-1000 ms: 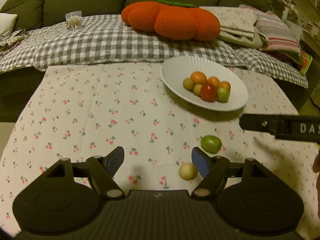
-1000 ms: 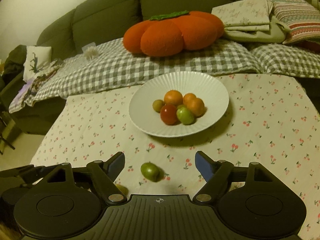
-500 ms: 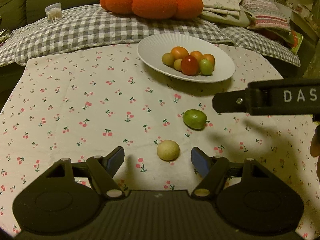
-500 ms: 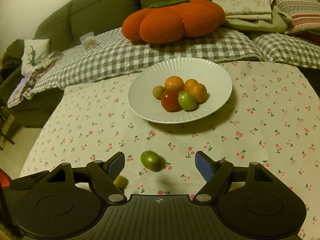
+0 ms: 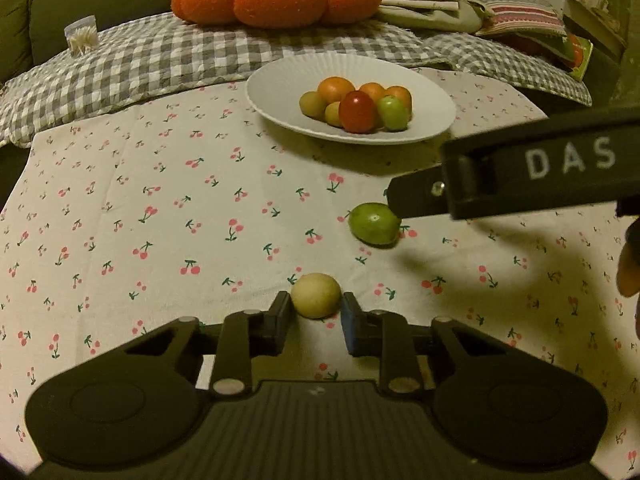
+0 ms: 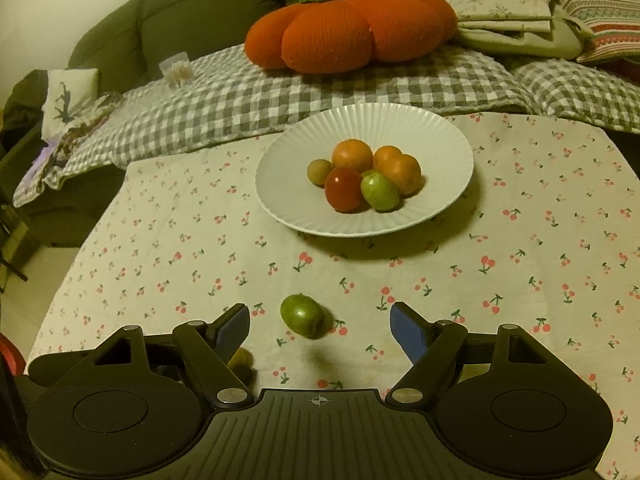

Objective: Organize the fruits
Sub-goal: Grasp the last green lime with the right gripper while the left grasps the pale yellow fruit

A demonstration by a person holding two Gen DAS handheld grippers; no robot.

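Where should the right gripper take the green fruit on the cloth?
Across its narrow middle, coming from above. The green fruit is oval, lying on its side apart from the plate, between the open right gripper fingers; likely the steadiest hold.

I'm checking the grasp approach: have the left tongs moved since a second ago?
Yes. The left tongs have advanced toward the white plate and narrowed from wide open to flank the pale yellow fruit, which earlier lay off to their right.

1. Plate [image 6: 448,148] on the table [image 6: 540,240], fruits [image 6: 364,176] in it.
2. Two loose fruits [image 5: 374,223] [image 5: 316,295] lie before the plate.
3. Cushion [image 6: 348,28] sits behind.
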